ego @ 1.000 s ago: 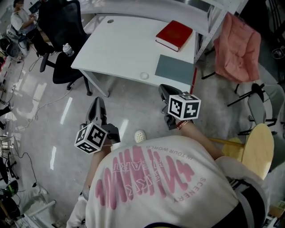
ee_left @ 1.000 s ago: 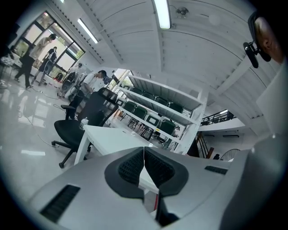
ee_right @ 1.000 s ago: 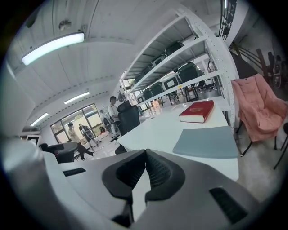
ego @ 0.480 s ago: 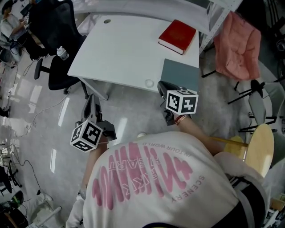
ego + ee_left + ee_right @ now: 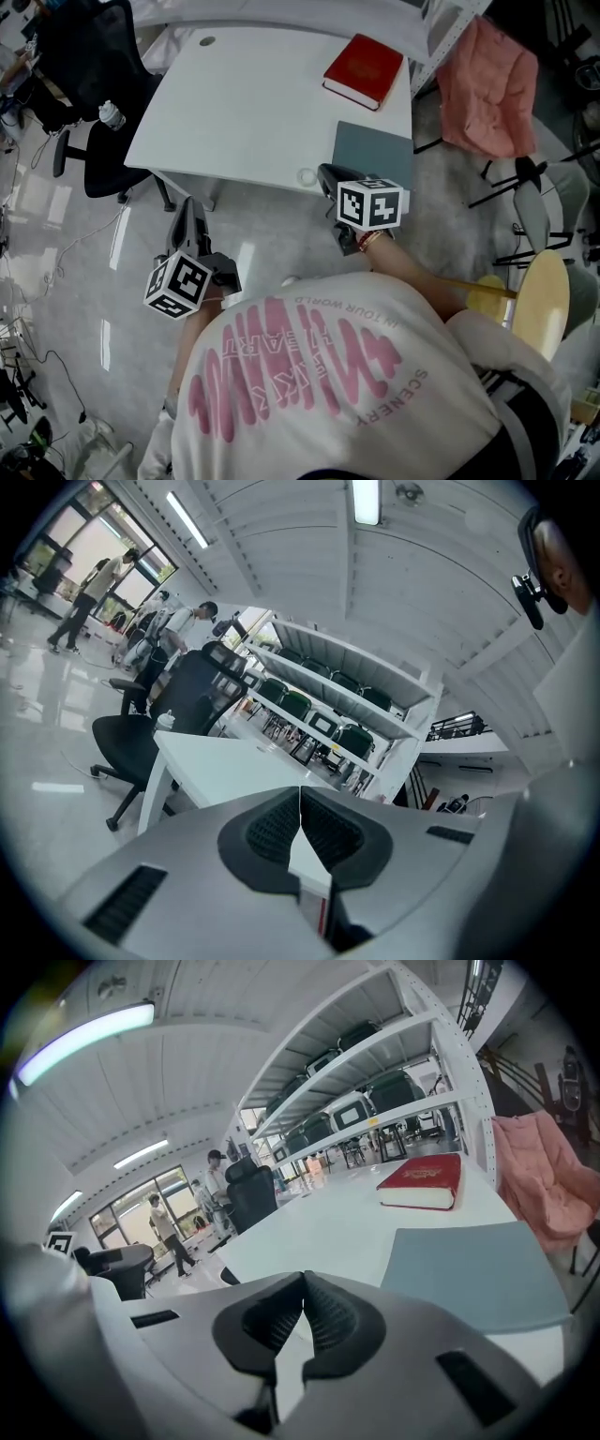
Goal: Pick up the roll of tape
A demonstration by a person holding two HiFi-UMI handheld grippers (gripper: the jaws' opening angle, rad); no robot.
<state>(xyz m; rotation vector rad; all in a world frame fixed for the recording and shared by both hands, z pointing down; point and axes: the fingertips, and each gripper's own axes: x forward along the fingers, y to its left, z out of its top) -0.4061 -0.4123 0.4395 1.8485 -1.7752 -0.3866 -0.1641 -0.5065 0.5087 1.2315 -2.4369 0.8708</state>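
Two tongs, both closed and empty: left tongs [image 5: 188, 208] short of desk [image 5: 234, 103], right tongs [image 5: 325, 172] near roll of tape [image 5: 307, 176]. Roll lay ungrasped at desk's near edge, beside grey mat [image 5: 373, 150]. Judged: approach stage; opening, grasp and lift remained.
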